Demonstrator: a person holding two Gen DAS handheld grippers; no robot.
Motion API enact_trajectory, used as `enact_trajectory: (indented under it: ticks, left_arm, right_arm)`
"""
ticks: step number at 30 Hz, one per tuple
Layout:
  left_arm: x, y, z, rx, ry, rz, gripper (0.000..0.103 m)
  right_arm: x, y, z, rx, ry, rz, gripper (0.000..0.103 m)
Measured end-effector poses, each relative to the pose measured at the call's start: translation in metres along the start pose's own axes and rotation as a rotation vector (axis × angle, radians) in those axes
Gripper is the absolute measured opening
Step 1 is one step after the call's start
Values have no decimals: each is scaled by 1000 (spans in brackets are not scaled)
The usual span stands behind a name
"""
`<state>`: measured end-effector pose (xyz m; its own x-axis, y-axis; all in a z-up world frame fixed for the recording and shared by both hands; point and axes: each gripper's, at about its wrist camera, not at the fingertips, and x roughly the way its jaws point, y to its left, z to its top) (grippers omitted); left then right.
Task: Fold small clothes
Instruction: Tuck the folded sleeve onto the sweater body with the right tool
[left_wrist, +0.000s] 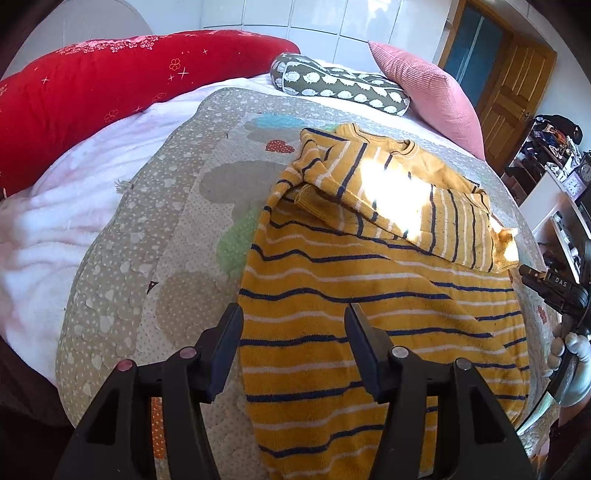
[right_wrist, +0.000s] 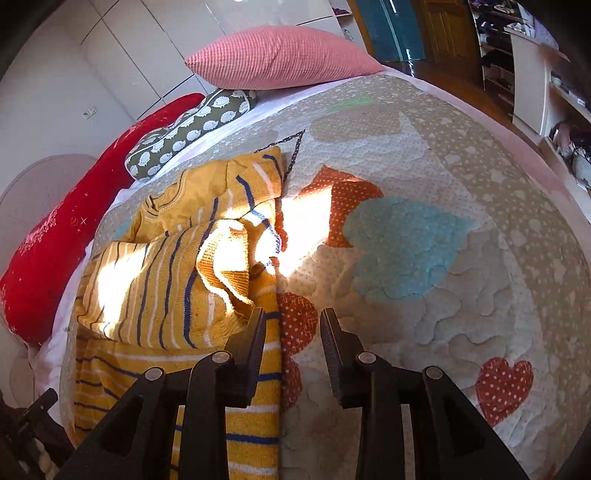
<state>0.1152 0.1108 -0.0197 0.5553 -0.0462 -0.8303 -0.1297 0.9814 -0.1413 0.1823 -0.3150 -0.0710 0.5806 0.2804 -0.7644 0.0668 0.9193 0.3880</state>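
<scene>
From the left wrist camera I see my left tongs (left_wrist: 293, 314) standing about half open over the near part of the yellow striped jumper (left_wrist: 369, 295), gripping nothing; the left finger hangs over the bare quilt (left_wrist: 166, 221), the right finger over the cloth, so the jumper's left edge runs up between them. The jumper lies flat on the quilt on the bed, with 1 sleeve (left_wrist: 388, 199) already folded across the chest. At the far right edge the right tongs (left_wrist: 546, 280) are just visible beside the jumper's other side, held by a hand (left_wrist: 576, 358). To take this edge cleanly I would lower the tongs until both fingers straddle only the jumper's side seam, not the quilt beneath, and close low and firm.

From the right wrist camera my right tongs (right_wrist: 291, 314) are parted by a modest gap and empty. The left finger sits over the jumper's right edge (right_wrist: 266, 354), the right finger over a red dotted heart patch (right_wrist: 299, 321) on the quilt. The folded sleeve's cuff (right_wrist: 229, 273) lies just ahead. Here I judge the same care applies: pinch the body's edge alone, and match the left side's height along the garment so that the fold comes over straight, without dragging the loose sleeve out of place. The bright sun patch hides some detail near the cuff.
</scene>
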Motion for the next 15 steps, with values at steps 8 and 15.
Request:
enact_trajectory:
  ticks: [8,15]
  left_arm:
    - [7,10,-3,-43,33,1,56]
    - [9,17,-3,-56,35,3,56]
  right_arm:
    - [-22,-19,-26,84,-28,16,36]
    - [-37,-31,-42,135,-43,2,38]
